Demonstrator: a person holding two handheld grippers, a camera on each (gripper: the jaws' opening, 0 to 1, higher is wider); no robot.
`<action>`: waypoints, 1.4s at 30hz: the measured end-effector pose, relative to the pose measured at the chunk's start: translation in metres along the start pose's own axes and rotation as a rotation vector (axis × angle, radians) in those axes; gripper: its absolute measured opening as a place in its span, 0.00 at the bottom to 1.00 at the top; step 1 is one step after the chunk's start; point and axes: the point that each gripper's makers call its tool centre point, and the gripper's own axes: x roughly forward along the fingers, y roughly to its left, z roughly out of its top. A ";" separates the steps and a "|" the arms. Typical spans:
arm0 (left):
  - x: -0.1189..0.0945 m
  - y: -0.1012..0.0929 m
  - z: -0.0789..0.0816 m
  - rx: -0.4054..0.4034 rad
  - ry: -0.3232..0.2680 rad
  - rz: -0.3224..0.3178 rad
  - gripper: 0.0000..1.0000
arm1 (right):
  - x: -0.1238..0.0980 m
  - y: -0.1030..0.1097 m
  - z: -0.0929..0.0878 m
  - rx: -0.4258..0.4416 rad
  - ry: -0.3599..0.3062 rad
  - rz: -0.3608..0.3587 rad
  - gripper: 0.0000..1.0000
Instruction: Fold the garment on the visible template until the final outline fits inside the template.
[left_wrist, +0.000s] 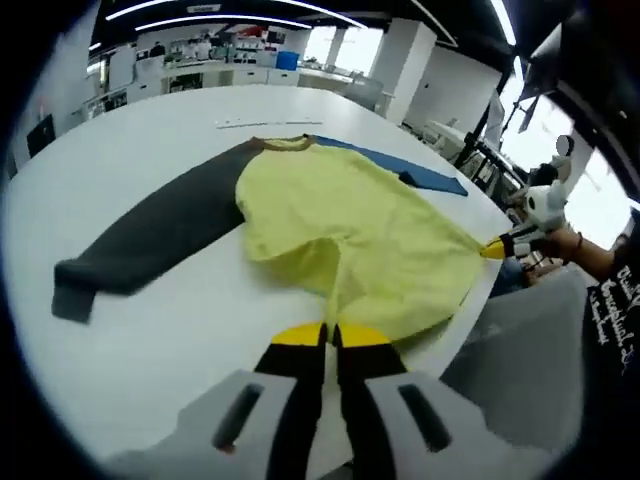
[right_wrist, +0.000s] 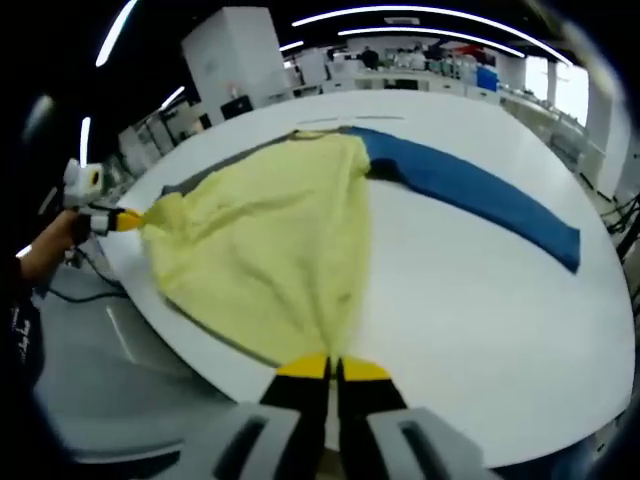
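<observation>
Both tools, left (left_wrist: 329, 335) and right (right_wrist: 332, 366), pinch the soft yellow garment's (left_wrist: 350, 235) hem corners, pulled taut.

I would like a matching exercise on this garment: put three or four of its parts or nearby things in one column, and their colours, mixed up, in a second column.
Column 1:
1. body of the garment
2. one sleeve
3. other sleeve
4. table

Column 2:
A. blue
B. white
C. yellow
D. dark grey

Pairs: 1-C, 2-D, 3-A, 4-B
</observation>
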 end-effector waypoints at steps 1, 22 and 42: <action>-0.003 -0.001 -0.003 -0.019 -0.003 0.006 0.00 | -0.001 0.000 0.000 0.004 -0.004 -0.004 0.00; -0.014 0.015 -0.076 -0.249 0.139 0.158 0.00 | -0.005 0.005 -0.019 0.040 0.036 -0.020 0.00; -0.013 0.019 -0.048 -0.024 0.043 0.157 0.28 | -0.014 -0.003 -0.011 0.099 0.004 0.001 0.43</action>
